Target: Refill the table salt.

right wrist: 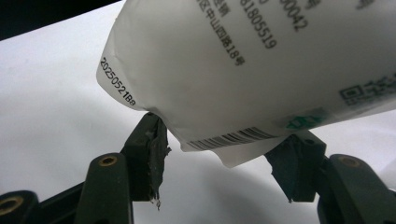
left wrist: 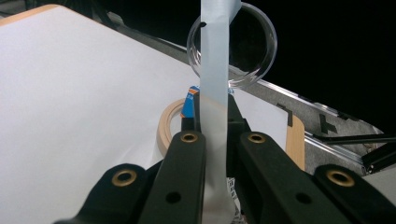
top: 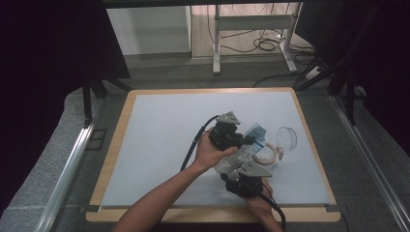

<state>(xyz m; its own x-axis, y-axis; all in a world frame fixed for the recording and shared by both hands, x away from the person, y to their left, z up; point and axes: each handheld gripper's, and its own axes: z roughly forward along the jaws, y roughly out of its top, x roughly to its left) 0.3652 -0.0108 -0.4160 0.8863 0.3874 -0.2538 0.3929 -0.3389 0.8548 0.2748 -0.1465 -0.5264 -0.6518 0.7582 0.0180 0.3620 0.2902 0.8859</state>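
A pale blue mat (top: 159, 145) covers most of the wooden table (top: 121, 121) in the middle of the high view; it is flat, smooth and rectangular, and there is one of each.

Right of centre in that view, one white plastic pouch (top: 244, 150) with printed text, a barcode and a blue patch is held off the mat between the two grippers. It is soft and creased, with a flat sealed edge.

The left gripper (left wrist: 215, 140), in the lower middle of the left gripper view, has its two black jaws clamped on the pouch's thin sealed edge, which runs up as a pale strip between them.

The right gripper (right wrist: 224, 163), at the bottom of the right gripper view, has its jaws apart; the bulging printed end of the pouch sits between and just above them, resting against the inner pads.

One clear round lid (top: 286, 137) lies on the mat to the right of the pouch. Beside it lies one tan wooden ring (top: 267, 152), partly under the pouch.
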